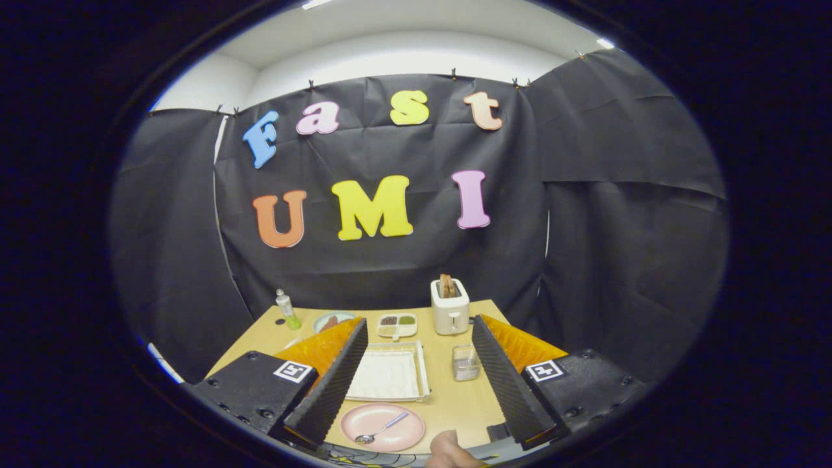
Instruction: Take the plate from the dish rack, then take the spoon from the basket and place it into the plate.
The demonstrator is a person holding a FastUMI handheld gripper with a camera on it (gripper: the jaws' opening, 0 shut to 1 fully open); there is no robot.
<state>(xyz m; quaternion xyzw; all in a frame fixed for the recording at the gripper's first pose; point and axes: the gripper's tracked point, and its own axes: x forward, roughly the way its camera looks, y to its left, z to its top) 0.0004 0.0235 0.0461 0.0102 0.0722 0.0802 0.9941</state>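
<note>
black cloth [403, 260] hangs behind a light wooden desk [448, 396]. above it, white wall [403, 62] and a ceiling light [316, 3].

Your gripper [419, 364] has ribbed, wedge-shaped fingers spread apart, on black screw-studded blocks, each with a square black-and-white marker.

my left finger [338, 374] covers the tray's [390, 376] left edge | blue plate [333, 320] half hidden behind it | my hand [450, 453] cut off at bottom edge
</note>
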